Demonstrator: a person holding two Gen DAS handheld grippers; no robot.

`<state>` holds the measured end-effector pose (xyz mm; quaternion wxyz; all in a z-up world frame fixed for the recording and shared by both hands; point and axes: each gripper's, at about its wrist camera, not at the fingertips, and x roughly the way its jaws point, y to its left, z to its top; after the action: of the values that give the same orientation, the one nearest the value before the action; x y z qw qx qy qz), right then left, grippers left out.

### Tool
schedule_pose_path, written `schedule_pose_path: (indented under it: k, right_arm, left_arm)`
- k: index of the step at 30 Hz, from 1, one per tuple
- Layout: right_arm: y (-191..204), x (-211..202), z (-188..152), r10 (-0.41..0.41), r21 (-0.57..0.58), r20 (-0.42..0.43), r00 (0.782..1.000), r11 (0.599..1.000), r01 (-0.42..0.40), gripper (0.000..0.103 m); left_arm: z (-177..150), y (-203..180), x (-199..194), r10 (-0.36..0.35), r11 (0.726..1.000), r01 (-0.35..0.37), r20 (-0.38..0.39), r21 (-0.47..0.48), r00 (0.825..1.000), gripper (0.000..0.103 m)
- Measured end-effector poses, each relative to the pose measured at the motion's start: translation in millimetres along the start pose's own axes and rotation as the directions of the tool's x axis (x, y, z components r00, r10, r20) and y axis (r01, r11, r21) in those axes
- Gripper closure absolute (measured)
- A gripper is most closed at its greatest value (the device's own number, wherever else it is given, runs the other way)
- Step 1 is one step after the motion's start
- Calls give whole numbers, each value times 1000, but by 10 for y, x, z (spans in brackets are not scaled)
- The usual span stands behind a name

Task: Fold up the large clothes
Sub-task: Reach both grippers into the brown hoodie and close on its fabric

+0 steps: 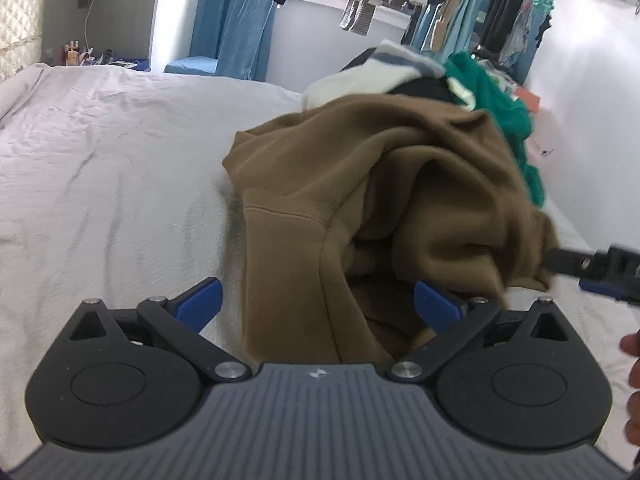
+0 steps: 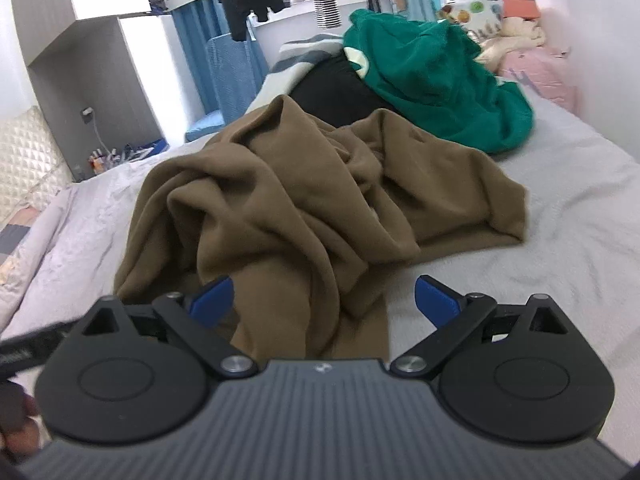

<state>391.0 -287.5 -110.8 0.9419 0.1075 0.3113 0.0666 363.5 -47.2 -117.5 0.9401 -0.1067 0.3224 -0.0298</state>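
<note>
A crumpled brown sweatshirt lies on the bed, its near edge between the spread fingers of both grippers. The left gripper and right gripper gape wide, clamping nothing. A green garment sits just behind.

Both wrist cams sit low over the pale grey bedsheet, close in, looking along the bed. Left view has the crumpled brown fleece garment centre-right; right view has it dead centre. Both share the green fuzzy garment, upper right of frame.
</note>
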Motion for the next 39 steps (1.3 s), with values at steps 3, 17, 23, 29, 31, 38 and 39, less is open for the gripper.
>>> schedule_pose_path:
  k: [3, 17, 23, 29, 31, 38, 39]
  right_arm:
    - [9, 302, 73, 15, -13, -13, 1000, 1000, -15, 9]
    - [259, 1052, 47, 37, -160, -82, 996, 986, -50, 31]
    - [292, 654, 153, 6, -137, -8, 1000, 991, -7, 69]
    - [600, 53, 280, 61, -230, 59, 996, 972, -46, 71]
    - [684, -109, 310, 89, -231, 65, 994, 970, -72, 72]
    - [1053, -614, 189, 189, -269, 64, 980, 949, -165, 73]
    - [1118, -696, 150, 212, -273, 63, 975, 944, -188, 73]
  left_arm:
    - [6, 13, 364, 11, 1000, -11, -21, -1, 1000, 16]
    - [-31, 382, 797, -12, 990, 9, -23, -142, 1000, 78]
    - [56, 521, 445, -47, 975, 47, 6, -219, 999, 83]
    - [113, 694, -25, -65, 958, 72, 35, -279, 997, 83]
    - [105, 786, -246, -67, 954, 77, 45, -290, 997, 83]
    - [316, 1273, -1075, -13, 957, 48, 122, -286, 992, 84]
    - [360, 1368, -1184, -12, 956, 49, 127, -288, 992, 84]
